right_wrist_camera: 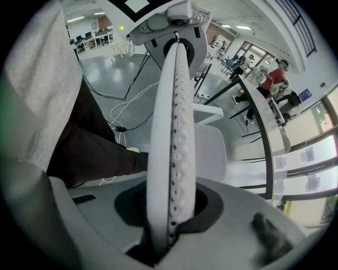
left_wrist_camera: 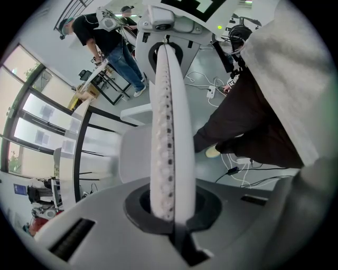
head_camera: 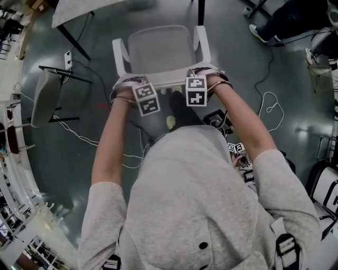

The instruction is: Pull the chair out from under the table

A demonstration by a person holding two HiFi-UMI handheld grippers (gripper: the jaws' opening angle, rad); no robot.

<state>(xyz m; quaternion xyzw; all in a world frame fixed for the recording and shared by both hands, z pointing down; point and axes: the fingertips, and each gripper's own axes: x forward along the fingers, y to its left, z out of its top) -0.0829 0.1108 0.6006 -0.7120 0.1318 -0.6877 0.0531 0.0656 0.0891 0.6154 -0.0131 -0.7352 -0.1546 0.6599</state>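
A white chair with a grey seat (head_camera: 158, 50) and two armrests stands on the dark floor in front of me, its backrest toward me. The white table top (head_camera: 74, 11) lies at the upper left, just beyond the chair. My left gripper (head_camera: 138, 85) is shut on the backrest's top edge at its left end, and my right gripper (head_camera: 196, 80) is shut on the same edge further right. The left gripper view has the perforated white backrest edge (left_wrist_camera: 169, 121) running up from between the jaws of the left gripper (left_wrist_camera: 170, 211). The right gripper view shows that same backrest edge (right_wrist_camera: 177, 116) clamped in the right gripper (right_wrist_camera: 169, 221).
A second grey chair (head_camera: 46, 97) stands at the left. White and black cables (head_camera: 269, 103) trail over the floor, and a power strip (head_camera: 67, 59) lies near a black table leg (head_camera: 74, 42). A person's legs (head_camera: 285, 21) are at the upper right.
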